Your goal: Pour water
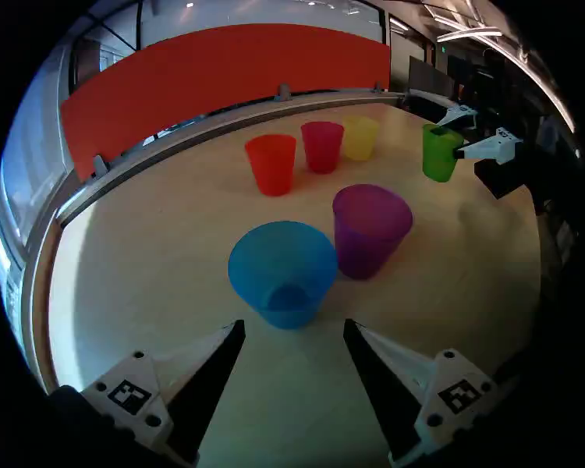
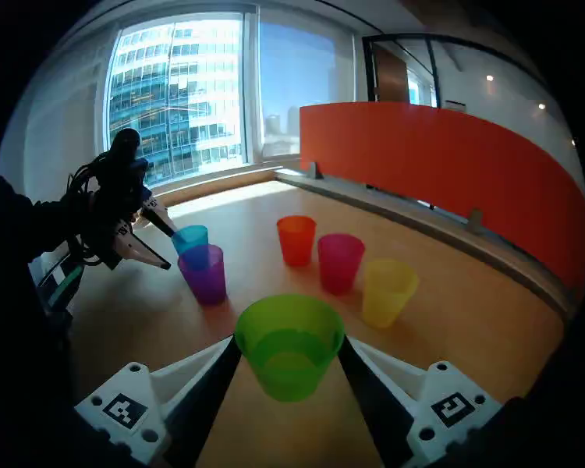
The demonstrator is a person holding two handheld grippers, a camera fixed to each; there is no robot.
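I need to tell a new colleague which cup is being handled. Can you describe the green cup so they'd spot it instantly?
On the wooden table before the long orange partition stand six coloured cups. The green cup is clamped between the right gripper's fingers, apart from the rest. It is the only green one.

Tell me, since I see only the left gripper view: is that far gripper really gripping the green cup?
Observer: Yes. In the right gripper view, both fingers of the right gripper press the sides of the green cup.
Operator: Is a robot moving mine?
Observer: No, a person's dark sleeve leads to the left gripper.
Operator: What's behind it?
Observer: A big window showing tall buildings.
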